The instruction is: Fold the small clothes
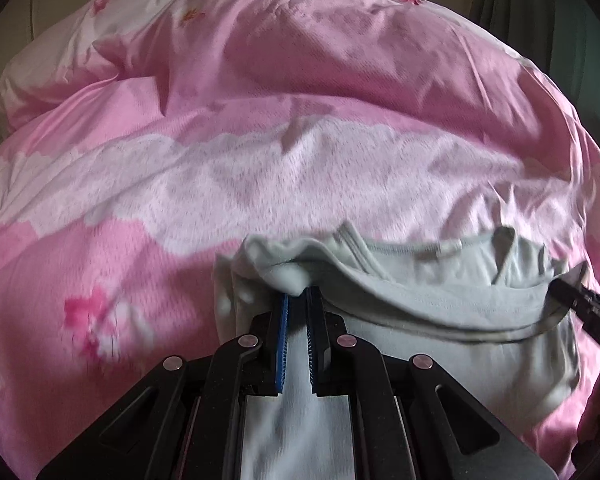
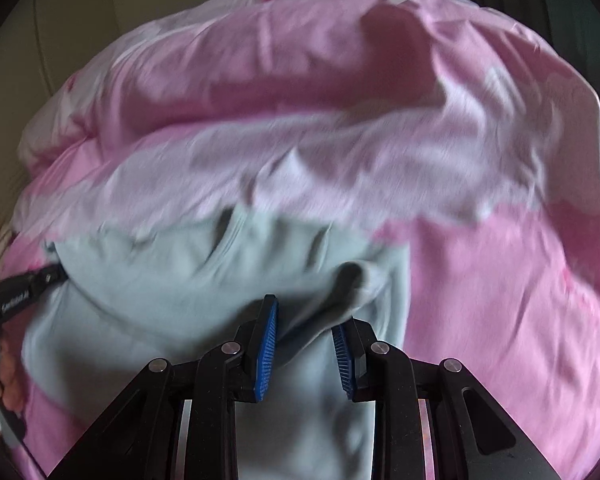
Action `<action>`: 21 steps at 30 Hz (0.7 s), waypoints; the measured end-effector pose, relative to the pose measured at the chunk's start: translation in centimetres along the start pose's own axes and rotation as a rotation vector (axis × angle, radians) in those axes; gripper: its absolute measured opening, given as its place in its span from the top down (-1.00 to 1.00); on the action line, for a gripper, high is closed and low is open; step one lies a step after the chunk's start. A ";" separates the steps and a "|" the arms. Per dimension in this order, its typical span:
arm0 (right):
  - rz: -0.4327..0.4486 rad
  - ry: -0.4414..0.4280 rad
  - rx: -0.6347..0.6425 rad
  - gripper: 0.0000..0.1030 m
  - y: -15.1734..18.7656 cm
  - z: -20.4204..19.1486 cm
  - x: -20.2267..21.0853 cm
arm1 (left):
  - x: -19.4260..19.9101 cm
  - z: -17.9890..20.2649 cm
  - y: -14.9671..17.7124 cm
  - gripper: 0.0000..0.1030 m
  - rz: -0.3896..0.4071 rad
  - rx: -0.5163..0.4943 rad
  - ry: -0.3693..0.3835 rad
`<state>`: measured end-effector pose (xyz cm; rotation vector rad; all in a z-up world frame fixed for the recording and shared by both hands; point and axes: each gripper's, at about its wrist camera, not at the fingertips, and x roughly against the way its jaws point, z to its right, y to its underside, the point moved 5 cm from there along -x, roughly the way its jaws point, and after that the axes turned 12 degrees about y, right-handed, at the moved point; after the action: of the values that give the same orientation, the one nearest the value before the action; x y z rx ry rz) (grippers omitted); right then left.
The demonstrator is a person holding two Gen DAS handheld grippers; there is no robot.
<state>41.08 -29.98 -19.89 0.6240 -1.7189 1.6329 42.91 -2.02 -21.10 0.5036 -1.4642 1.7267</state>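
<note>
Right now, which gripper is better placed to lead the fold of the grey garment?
Left, probably. The left gripper has its jaws nearly closed on a bunched edge of the grey garment. The right gripper has its jaws apart, with cloth only draped between them, so it would likely need to re-grip first.

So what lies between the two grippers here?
Only the pale grey garment, stretched between left gripper and right gripper; both wrist views show it, over the pink duvet.

Flat pink duvet lies open left of the grey garment. Beyond, a bunched duvet ridge rises, blocking passage.
</note>
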 end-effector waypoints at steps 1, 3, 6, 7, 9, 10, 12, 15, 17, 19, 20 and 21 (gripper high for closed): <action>0.006 0.001 -0.016 0.45 -0.6 0.3 -0.2 | -0.2 -0.2 -0.4 0.80 0.005 0.003 -0.003; 0.018 0.018 -0.039 0.45 -1.7 1.0 -0.5 | -0.4 -0.5 -1.0 0.80 0.010 0.010 -0.006; 0.040 0.026 -0.062 0.45 -2.4 1.9 -0.1 | -0.2 -0.5 -1.1 0.80 0.015 0.019 -0.002; 0.043 0.026 -0.065 0.45 -2.3 1.9 0.1 | 0.0 -0.3 -1.0 0.80 0.019 0.012 -0.004; 0.040 0.015 -0.059 0.45 -1.6 2.0 0.5 | 0.4 0.1 -0.6 0.75 0.021 0.001 -0.001; 0.037 0.008 -0.054 0.45 -1.1 1.8 0.7 | 0.5 0.3 -0.4 0.72 0.022 -0.002 0.002; 0.032 -0.007 -0.032 0.45 -0.2 1.2 1.1 | 0.8 0.6 0.0 0.71 0.025 -0.010 0.002; 0.027 -0.023 0.000 0.45 0.9 -0.1 1.4 | 1.0 0.9 0.5 0.70 0.027 -0.013 0.001; 0.037 -0.007 0.015 0.45 1.2 -0.5 1.4 | 0.9 0.8 0.9 0.69 0.024 -0.009 -0.001; 0.033 -0.018 0.025 0.45 1.2 -0.6 1.2 | 0.6 0.6 1.2 0.68 0.020 -0.001 0.003; 0.024 -0.022 0.030 0.45 1.1 -0.7 0.8 | 0.4 0.5 1.3 0.68 0.017 0.002 0.004; 0.017 -0.018 0.041 0.45 1.1 -0.8 0.5 | 0.2 0.4 1.3 0.68 0.015 0.004 0.004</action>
<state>40.10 -29.06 -20.26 0.6467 -1.7116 1.6834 41.67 -2.36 -21.66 0.4926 -1.4651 1.7417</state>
